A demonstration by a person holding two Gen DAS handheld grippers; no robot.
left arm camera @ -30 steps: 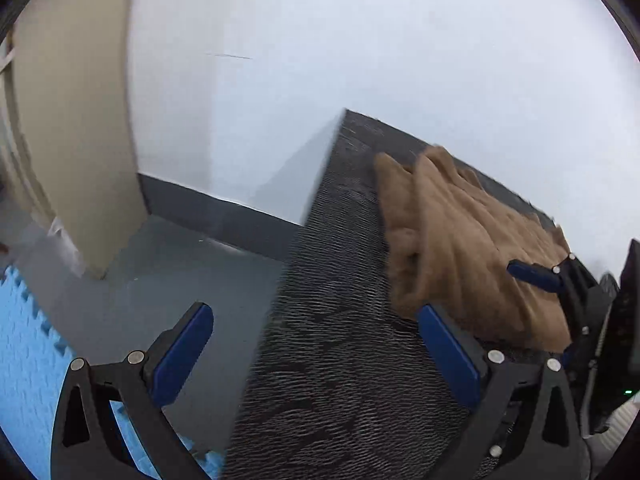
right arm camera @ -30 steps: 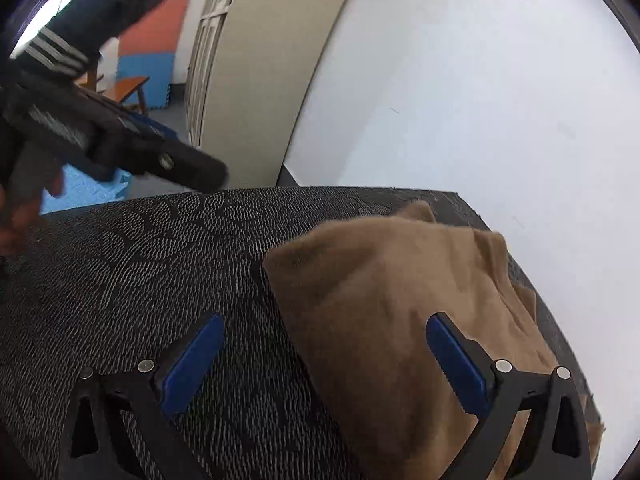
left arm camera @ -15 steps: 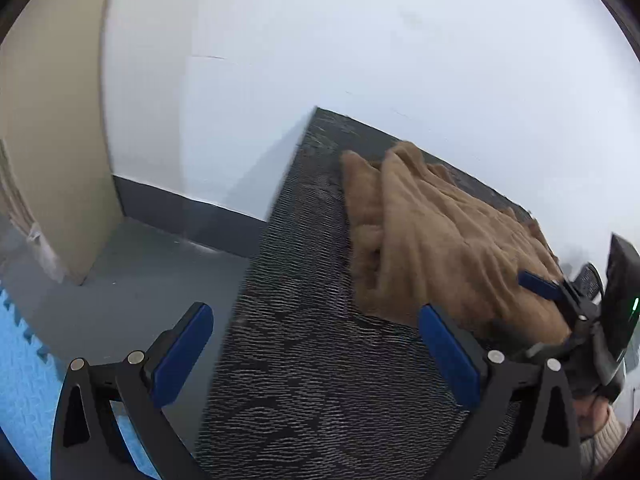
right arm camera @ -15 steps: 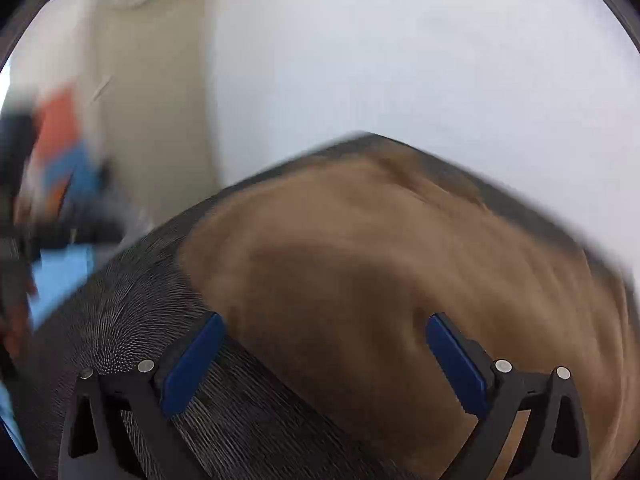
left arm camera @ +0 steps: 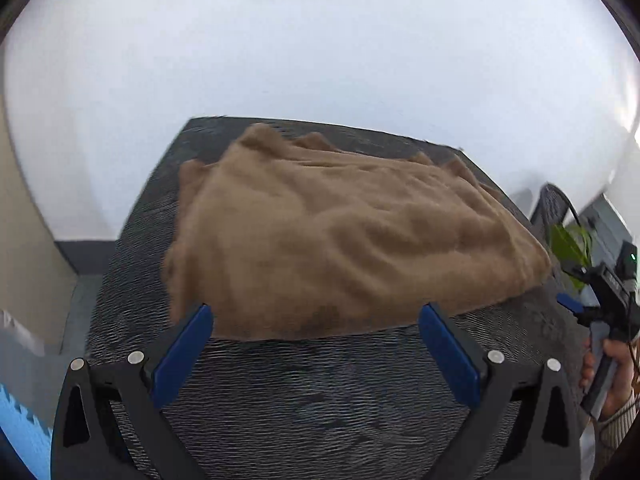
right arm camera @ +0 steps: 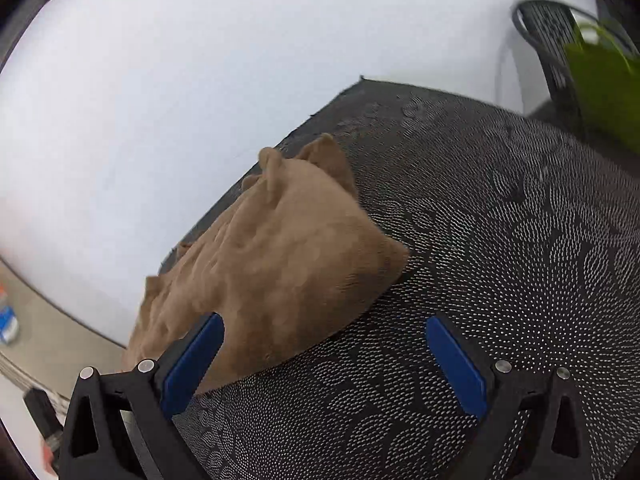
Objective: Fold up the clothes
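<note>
Here | left tongs (left arm camera: 316, 354) spread, empty | right tongs (right arm camera: 326, 360) spread, empty | brown garment (left arm camera: 340, 236) blurred, folds indistinct

Bare table (right arm camera: 500, 240) right of garment (right arm camera: 280, 264); wall (left arm camera: 320, 40) blocks behind

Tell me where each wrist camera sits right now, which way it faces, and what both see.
Left wrist: on the left gripper, open, facing across the dark patterned table at the brown garment; a hand holding the right gripper shows at the right edge.
Right wrist: on the right gripper, open, facing over the garment's right corner toward the white wall; no hand is visible.
Shared: garment, table, wall, green item.
</note>
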